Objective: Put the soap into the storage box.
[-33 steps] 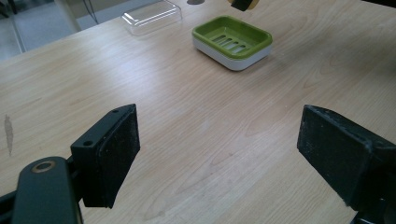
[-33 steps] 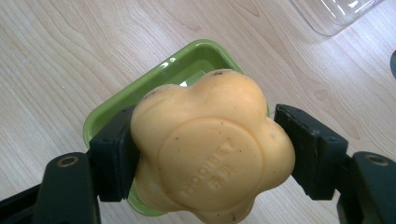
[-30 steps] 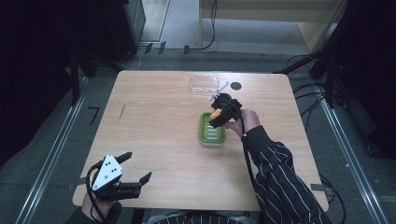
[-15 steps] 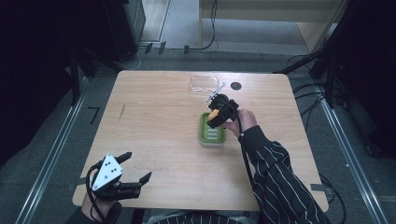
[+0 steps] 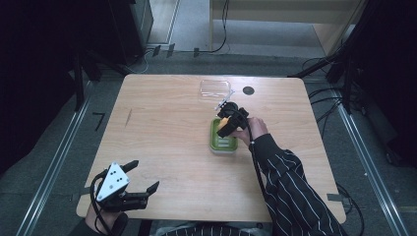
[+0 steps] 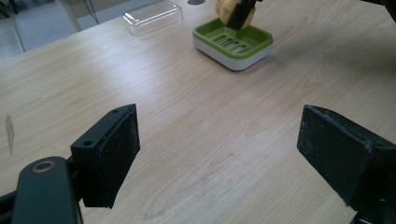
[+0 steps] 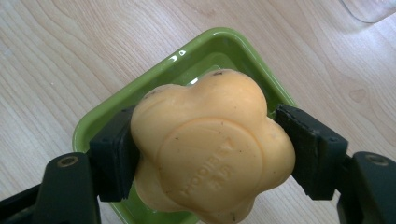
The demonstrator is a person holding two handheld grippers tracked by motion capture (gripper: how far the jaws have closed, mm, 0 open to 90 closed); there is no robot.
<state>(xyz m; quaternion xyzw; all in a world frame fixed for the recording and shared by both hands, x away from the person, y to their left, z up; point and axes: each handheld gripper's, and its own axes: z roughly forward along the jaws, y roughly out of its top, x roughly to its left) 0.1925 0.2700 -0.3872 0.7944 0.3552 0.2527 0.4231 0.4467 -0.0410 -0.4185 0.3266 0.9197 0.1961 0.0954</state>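
A flower-shaped orange soap bar (image 7: pixel 212 144) sits between the two black pads of my right gripper (image 7: pixel 205 149), which is shut on it. The soap (image 5: pixel 224 124) hangs just over the far end of a green soap dish (image 5: pixel 222 142) with a slotted floor, right of the table's middle. In the left gripper view the same dish (image 6: pixel 233 41) lies ahead with the soap (image 6: pixel 229 10) above its far rim. My left gripper (image 5: pixel 146 178) rests at the table's near left corner, its jaws wide apart with nothing between them; in its own view (image 6: pixel 217 154) only bare wood lies between the pads.
A clear plastic lid (image 5: pixel 215 89) lies flat beyond the dish near the far edge, with a dark round hole (image 5: pixel 248 90) in the tabletop beside it. A striped sleeve (image 5: pixel 290 187) crosses the near right of the table (image 5: pixel 162 128). Dark floor and cables surround it.
The right gripper with the soap has shifted slightly toward the dish's far end. The left gripper has stayed where it was.
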